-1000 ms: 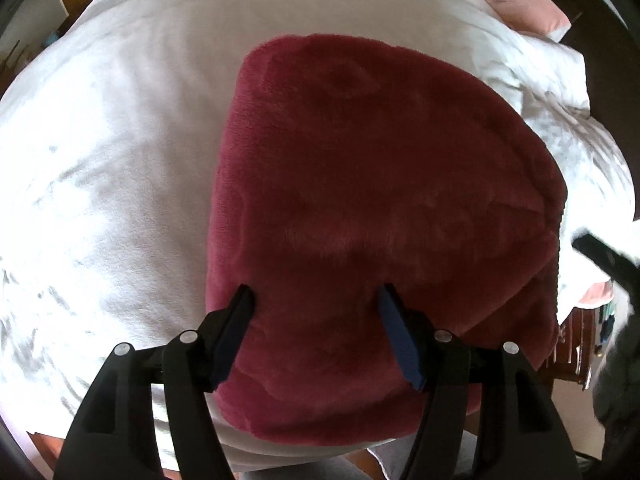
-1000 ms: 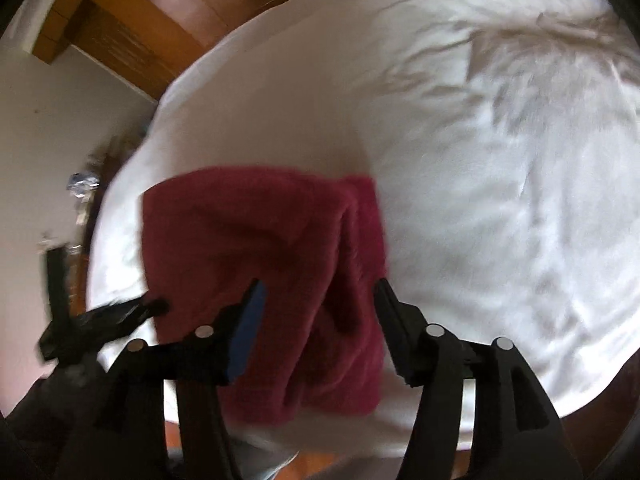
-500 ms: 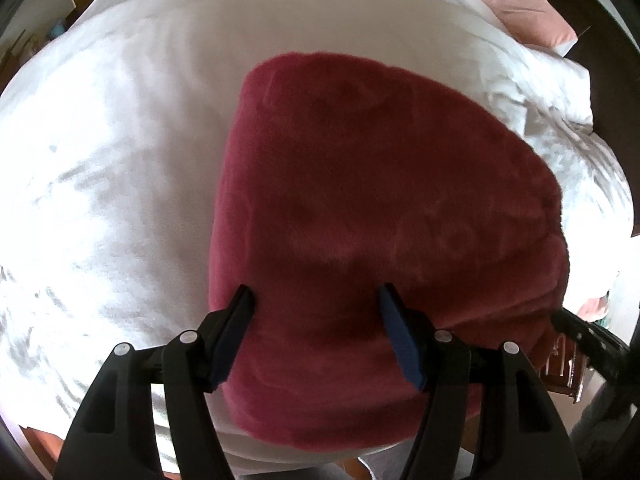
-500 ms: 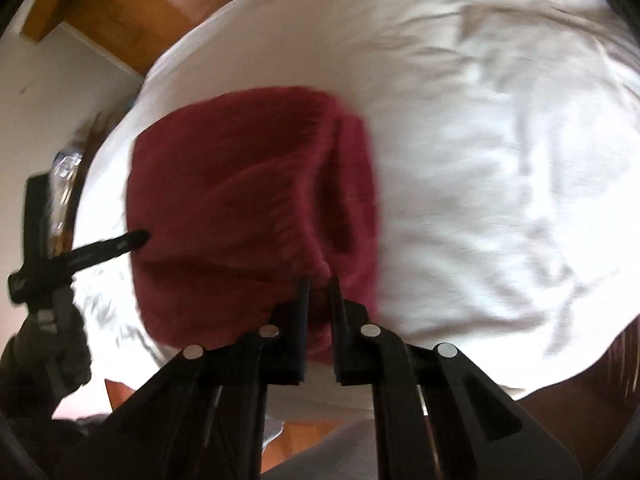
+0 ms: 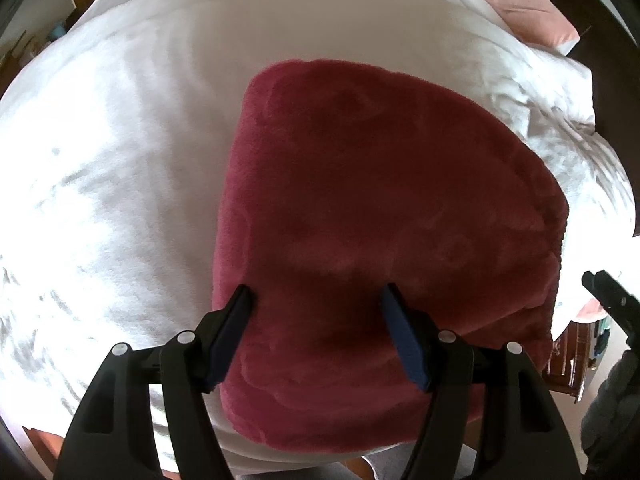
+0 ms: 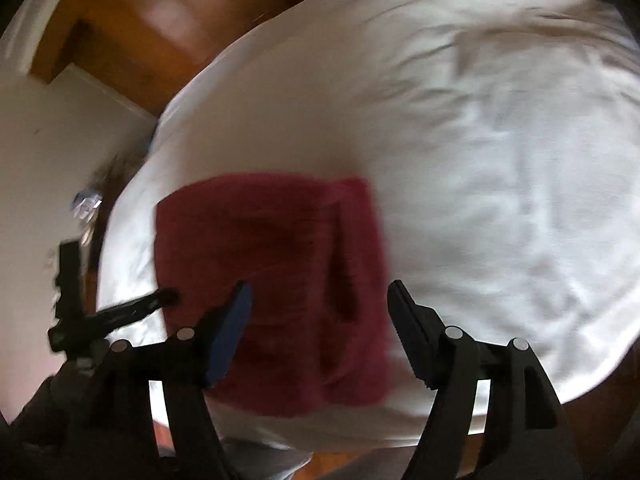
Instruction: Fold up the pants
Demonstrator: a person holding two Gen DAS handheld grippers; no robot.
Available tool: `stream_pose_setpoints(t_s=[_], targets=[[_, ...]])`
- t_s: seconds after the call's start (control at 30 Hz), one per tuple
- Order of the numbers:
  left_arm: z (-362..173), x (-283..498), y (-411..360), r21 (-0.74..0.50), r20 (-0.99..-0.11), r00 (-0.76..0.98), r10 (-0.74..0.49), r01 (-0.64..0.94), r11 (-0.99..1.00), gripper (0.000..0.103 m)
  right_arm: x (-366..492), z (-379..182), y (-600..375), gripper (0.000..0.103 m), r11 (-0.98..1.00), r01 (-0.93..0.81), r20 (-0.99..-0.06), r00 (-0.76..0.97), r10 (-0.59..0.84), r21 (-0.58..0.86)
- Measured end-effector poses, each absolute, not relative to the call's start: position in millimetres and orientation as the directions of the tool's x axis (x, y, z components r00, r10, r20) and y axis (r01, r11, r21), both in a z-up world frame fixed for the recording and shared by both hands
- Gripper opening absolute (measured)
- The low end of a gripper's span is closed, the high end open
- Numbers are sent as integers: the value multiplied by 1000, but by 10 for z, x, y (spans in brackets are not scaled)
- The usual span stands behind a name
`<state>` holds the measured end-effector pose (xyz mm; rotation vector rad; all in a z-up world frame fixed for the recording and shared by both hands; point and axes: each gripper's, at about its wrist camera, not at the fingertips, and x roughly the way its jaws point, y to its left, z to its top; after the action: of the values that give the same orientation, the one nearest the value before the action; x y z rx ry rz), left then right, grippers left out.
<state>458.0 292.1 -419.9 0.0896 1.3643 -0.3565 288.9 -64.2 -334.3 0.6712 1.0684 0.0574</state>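
Left tongs (image 5: 316, 300) spread wide above the near part of the folded maroon pants (image 5: 384, 232), pinching nothing. Right tongs (image 6: 320, 300) likewise spread, empty, over the same pants (image 6: 272, 280). Pants flat near the edge of the white bed (image 5: 120, 160).

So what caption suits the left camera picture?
Open left tongs hover over folded burgundy fleece pants on a white bed.
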Motion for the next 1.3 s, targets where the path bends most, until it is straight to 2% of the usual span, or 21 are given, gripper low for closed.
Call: stream_pose_setpoints(t_s=[0.07, 0.1, 0.13, 0.17, 0.2, 0.27, 0.43, 0.57, 0.67, 0.77, 0.8, 0.93, 0.97, 1.3], targets=[[-4167, 4588, 2907, -150, -965, 163, -204, 297, 943, 67, 2909, -3413, -528, 54, 809, 246, -798, 462, 387, 534], [-4146, 4587, 2912, -156, -963, 166, -211, 294, 943, 67, 2933, -3495, -441, 52, 816, 240, -812, 426, 398, 526], [-4125, 4585, 2913, -160, -961, 170, -217, 293, 942, 67, 2955, -3597, -368, 43, 824, 234, -826, 390, 407, 516], [-4119, 4590, 2895, -162, -960, 172, -219, 294, 942, 67, 2976, -3693, -307, 25, 832, 226, -838, 358, 412, 506], [-4112, 4597, 2879, -162, -960, 174, -220, 295, 942, 67, 2984, -3793, -258, 17, 852, 231, -864, 317, 391, 471], [-4076, 4602, 2895, -162, -959, 179, -222, 296, 941, 67, 2995, -3776, -321, 12, 860, 238, -872, 323, 368, 451], [-3897, 4602, 2910, -183, -942, 220, -253, 294, 938, 68, 2862, -3395, -627, 11, 898, 250, -881, 407, 242, 362], [-3940, 4665, 2785, -159, -943, 227, -243, 334, 929, 68, 2908, -3718, -702, 11, 906, 280, -914, 343, 216, 319], [-4204, 4712, 2696, -79, -964, 210, -165, 365, 928, 68, 2952, -4040, -450, 12, 912, 271, -925, 307, 222, 309], [-4328, 4747, 2752, -59, -971, 196, -136, 357, 932, 72, 2968, -4015, -384, 13, 919, 260, -926, 314, 210, 296], [-4325, 4761, 2777, -68, -972, 189, -141, 346, 936, 73, 2946, -3963, -391, 14, 917, 255, -921, 323, 219, 307], [-4254, 4772, 2903, -112, -968, 181, -172, 303, 946, 71, 2706, -3635, -573, 43, 913, 240, -893, 394, 220, 331], [-4215, 4753, 2927, -117, -966, 185, -178, 300, 947, 71, 2678, -3535, -589, 46, 914, 235, -884, 416, 214, 332], [-4011, 4347, 2824, -141, -958, 174, -228, 406, 903, 71, 2903, -3107, -404, 46, 907, 212, -827, 521, 211, 365]])
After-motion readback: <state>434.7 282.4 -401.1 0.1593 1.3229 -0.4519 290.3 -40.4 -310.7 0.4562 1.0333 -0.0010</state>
